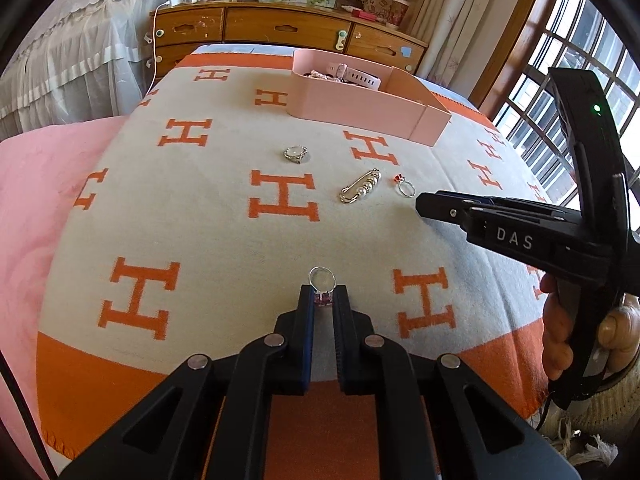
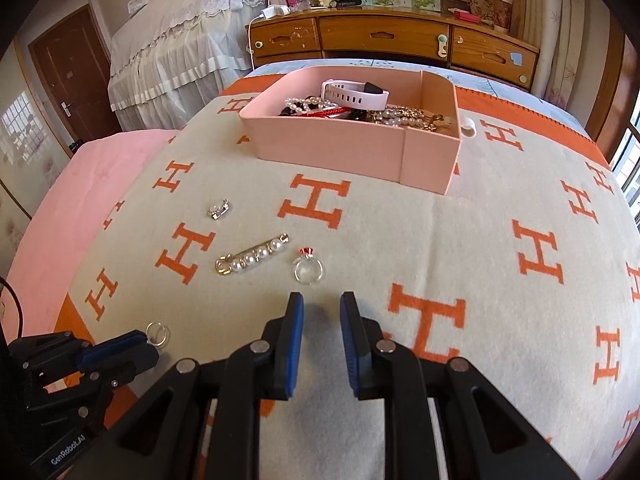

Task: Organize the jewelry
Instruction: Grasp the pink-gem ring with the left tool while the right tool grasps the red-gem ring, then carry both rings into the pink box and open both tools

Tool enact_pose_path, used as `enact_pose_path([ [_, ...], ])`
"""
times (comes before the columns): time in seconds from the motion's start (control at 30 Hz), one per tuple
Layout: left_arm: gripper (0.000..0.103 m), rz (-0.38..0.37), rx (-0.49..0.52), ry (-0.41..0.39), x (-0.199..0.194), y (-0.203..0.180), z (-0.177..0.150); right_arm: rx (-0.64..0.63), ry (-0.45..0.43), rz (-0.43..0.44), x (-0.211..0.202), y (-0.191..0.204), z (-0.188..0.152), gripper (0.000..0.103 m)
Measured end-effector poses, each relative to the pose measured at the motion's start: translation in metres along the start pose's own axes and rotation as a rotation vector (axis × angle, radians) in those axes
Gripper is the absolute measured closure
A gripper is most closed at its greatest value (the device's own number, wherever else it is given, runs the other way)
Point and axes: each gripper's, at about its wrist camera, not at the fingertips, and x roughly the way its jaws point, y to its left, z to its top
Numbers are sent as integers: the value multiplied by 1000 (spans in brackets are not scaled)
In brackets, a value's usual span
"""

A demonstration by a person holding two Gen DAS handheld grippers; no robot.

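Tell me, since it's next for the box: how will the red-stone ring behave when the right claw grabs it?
The red-stone ring lies flat on the soft blanket, so it probably won't roll. Its thin, smooth metal band looks likely to slip or twist between the pads. The right claw, open just short of it, may press it into the fabric.

Beige-and-orange H-pattern woven blanket [image 2: 460, 240]: matt, slightly fuzzy cloth. Gold-tone metal pin with glossy white pearls [image 2: 252, 260] and silver metal ring with red stone [image 2: 308, 268]: shiny, polished. Pale pink rectangular box [image 2: 332, 152]: smooth, matt; brown wooden dresser [image 2: 360, 36]: glossy, scuffed varnish.
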Motion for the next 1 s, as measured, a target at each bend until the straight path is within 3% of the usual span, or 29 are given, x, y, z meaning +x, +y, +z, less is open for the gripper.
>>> enact_pose_path([
  [0.2,96,-30,-16,-9,1,8,1,1,14,5,13,5,18,84],
  [0.5,96,-54,-21,-12,0,12,1,-149,1,-88,18,25,19,85],
  [0.8,96,-33,-38,-4,-2,11,12,-98,29,-7,10,12,18,88],
  [1.0,96,-13,8,-31,-12,5,50,-44,-5,63,-14,-3,31,88],
])
